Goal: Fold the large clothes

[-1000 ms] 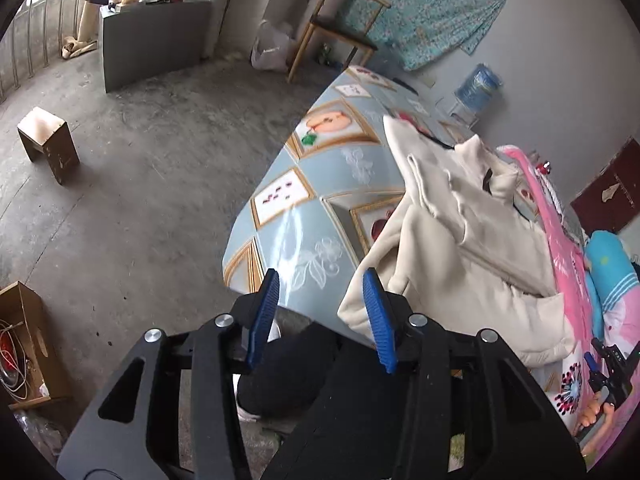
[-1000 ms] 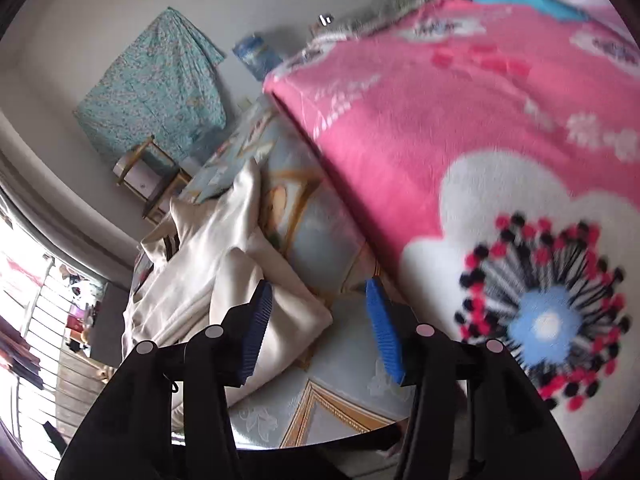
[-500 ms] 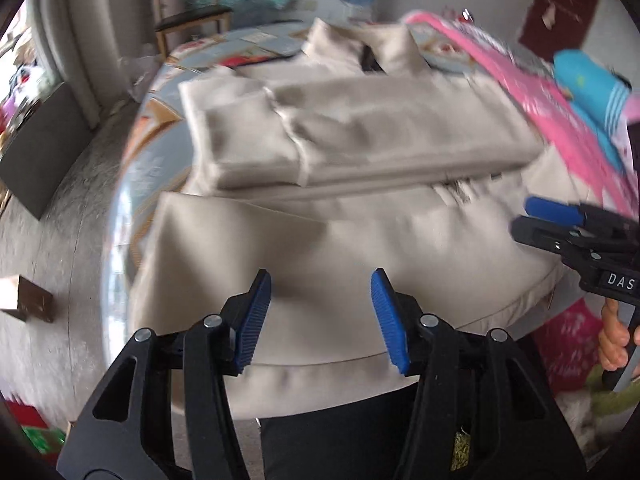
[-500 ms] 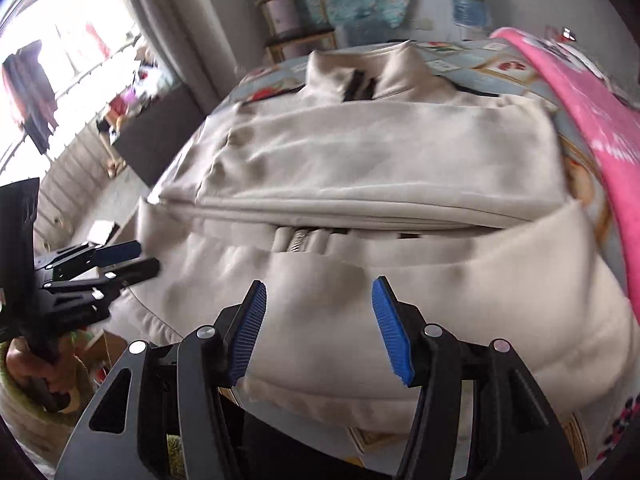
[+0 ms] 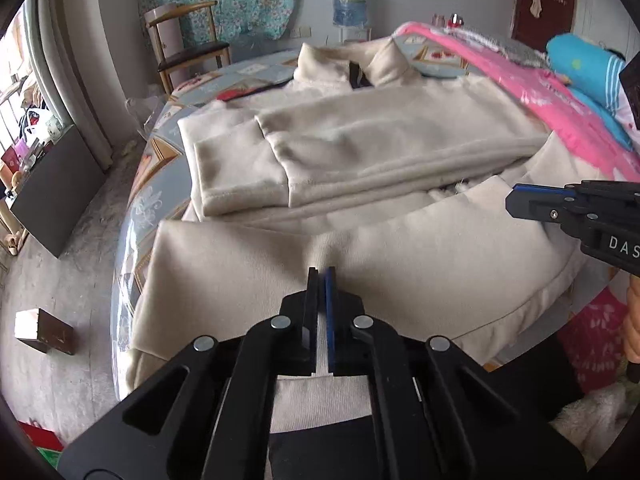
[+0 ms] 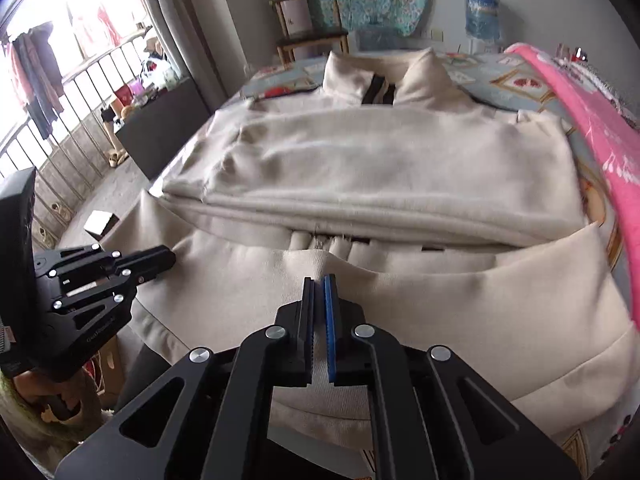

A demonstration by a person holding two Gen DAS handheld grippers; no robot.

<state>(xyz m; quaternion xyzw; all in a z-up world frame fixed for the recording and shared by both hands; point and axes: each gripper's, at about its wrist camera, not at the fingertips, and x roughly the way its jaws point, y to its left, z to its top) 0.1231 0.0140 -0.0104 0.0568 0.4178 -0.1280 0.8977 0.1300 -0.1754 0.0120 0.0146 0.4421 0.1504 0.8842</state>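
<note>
A large cream jacket (image 5: 360, 152) lies spread across a bed with a blue patterned cover (image 5: 248, 76), its collar at the far end and both sleeves already folded across the chest. The lower part of the jacket reaches the near edge of the bed, just in front of the person. The left gripper (image 5: 319, 276) has its jaws pressed together on a small ridge of cloth in the near hem panel. The right gripper (image 6: 319, 284) is clamped the same way on a pinch of the same panel, further along toward a pink flowered blanket (image 6: 600, 136). Each gripper shows at the edge of the other's view, well apart. The step in hand appears to be the bottom-to-top fold. How many layers each pinch has caught is hard to tell, since the fingers hide the bite. Next, both hands likely need to lift together and carry the hem toward the collar, keeping the cloth level so the folded sleeves stay put.
</note>
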